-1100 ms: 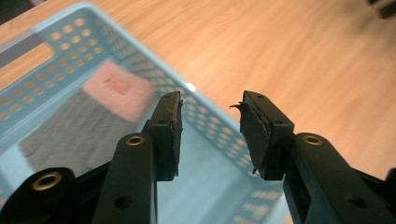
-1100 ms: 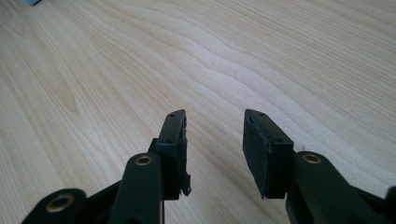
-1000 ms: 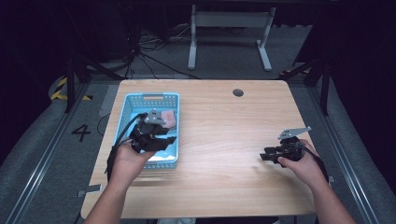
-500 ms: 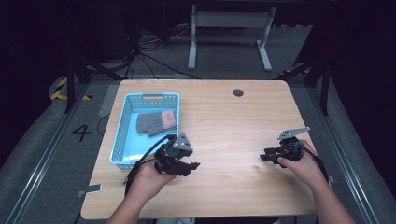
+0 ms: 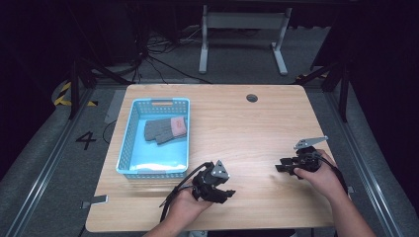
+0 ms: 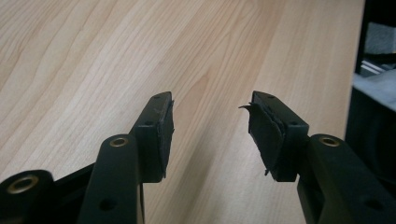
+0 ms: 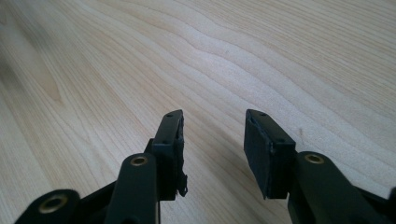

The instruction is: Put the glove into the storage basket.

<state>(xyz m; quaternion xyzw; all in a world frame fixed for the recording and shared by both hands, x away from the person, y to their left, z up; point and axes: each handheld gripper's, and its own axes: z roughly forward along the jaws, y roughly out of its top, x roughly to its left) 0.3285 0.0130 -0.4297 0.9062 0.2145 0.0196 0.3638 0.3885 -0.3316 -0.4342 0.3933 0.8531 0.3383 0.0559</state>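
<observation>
Left gripper (image 5: 228, 193) now off basket (image 5: 127, 150), low over table (image 5: 257, 128) (glove (image 5: 165, 130) left inside), jaws opening, empty; right gripper (image 5: 279, 168) same spot, open, empty

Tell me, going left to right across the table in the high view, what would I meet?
Blue basket holding a grey and pink glove → left gripper, jaws apart and empty → small round hole in the table → right gripper, also open and empty.
</observation>
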